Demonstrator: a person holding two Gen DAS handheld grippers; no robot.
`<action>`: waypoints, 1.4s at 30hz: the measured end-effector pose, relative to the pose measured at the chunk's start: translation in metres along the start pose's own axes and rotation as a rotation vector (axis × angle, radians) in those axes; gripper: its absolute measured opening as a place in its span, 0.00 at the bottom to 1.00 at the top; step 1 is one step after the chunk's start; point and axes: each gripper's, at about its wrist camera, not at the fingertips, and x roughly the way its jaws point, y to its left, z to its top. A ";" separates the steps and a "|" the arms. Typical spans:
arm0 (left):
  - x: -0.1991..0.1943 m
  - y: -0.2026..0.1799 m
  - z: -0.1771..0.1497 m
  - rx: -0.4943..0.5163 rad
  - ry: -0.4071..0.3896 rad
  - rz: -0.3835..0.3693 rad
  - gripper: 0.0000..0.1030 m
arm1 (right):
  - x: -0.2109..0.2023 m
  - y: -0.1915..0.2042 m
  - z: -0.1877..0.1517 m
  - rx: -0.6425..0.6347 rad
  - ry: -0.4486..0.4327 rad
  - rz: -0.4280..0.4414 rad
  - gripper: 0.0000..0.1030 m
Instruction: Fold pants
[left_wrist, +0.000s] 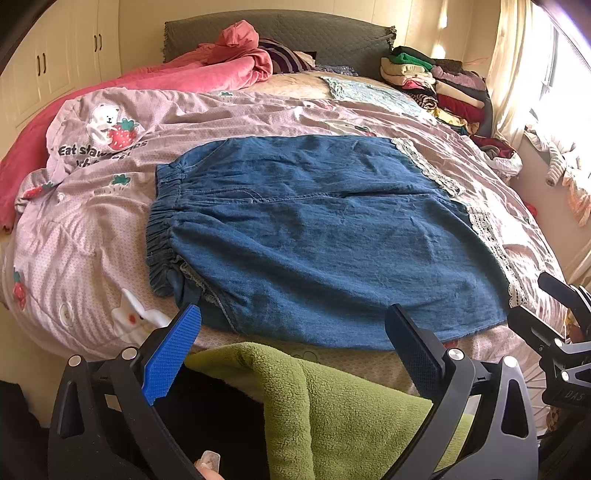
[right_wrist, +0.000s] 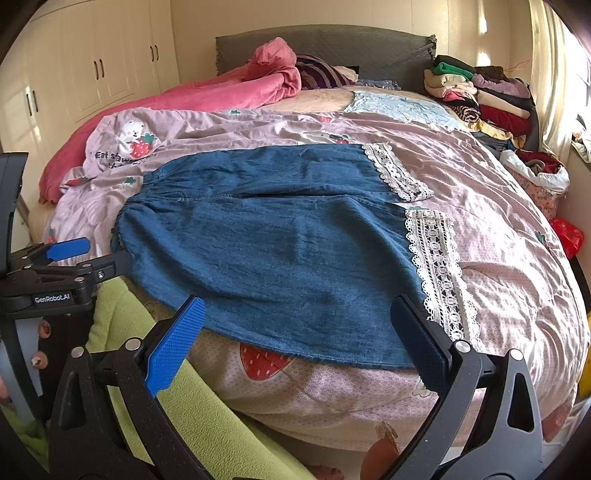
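With both my left gripper (left_wrist: 293, 325) and right gripper (right_wrist: 297, 321) spread wide and empty, I should pinch the near edge of the pants (right_wrist: 280, 243), lying flat on the quilt (right_wrist: 498, 236), at both corners evenly.

The pants (right_wrist: 273, 236) lie flat on the quilt (right_wrist: 498, 236) — waistband left, lace hems right; folded clothes (right_wrist: 480, 96) stacked behind, seemingly against the headboard (right_wrist: 332, 44)

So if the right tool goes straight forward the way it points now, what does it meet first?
Most likely the near edge of the blue denim pants, lying flat on the pink quilt. The open right tool has nothing between its fingers, though depth is unclear.
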 end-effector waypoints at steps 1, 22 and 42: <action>0.000 0.000 0.000 -0.001 0.000 -0.001 0.96 | 0.000 0.000 0.000 0.000 -0.001 0.000 0.92; 0.023 0.028 0.026 -0.004 0.001 -0.045 0.96 | 0.040 -0.093 0.027 0.086 0.034 -0.110 0.92; 0.109 0.051 0.043 0.057 0.066 0.074 0.68 | 0.145 -0.180 0.059 0.109 0.194 -0.020 0.34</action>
